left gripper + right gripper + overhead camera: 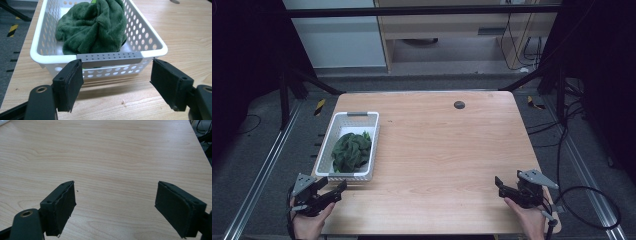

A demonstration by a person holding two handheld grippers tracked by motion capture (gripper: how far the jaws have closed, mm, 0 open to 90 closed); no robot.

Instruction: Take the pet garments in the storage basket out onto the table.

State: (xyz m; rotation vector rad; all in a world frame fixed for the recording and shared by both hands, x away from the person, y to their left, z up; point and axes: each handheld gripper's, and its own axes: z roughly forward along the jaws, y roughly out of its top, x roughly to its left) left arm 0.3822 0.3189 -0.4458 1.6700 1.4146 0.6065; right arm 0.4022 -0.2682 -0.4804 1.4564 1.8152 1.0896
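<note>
A white perforated basket [342,120] with grey handles stands on the left side of the wooden table, and a crumpled dark green cloth [351,150] lies inside it. In the left gripper view the basket's near grey handle [109,58] is just beyond the jaws, with the cloth [92,27] heaped behind it. My left gripper [338,190] is held at the table's front left corner, open and empty, pointing at the basket's near end. My right gripper [500,185] is held near the front right edge, open, with bare table [107,157] between its jaws.
A small dark round disc [459,104] sits near the table's far edge. Black frame posts [287,95] and cables [572,150] flank the table on the floor. Cabinets [447,35] stand beyond the far edge.
</note>
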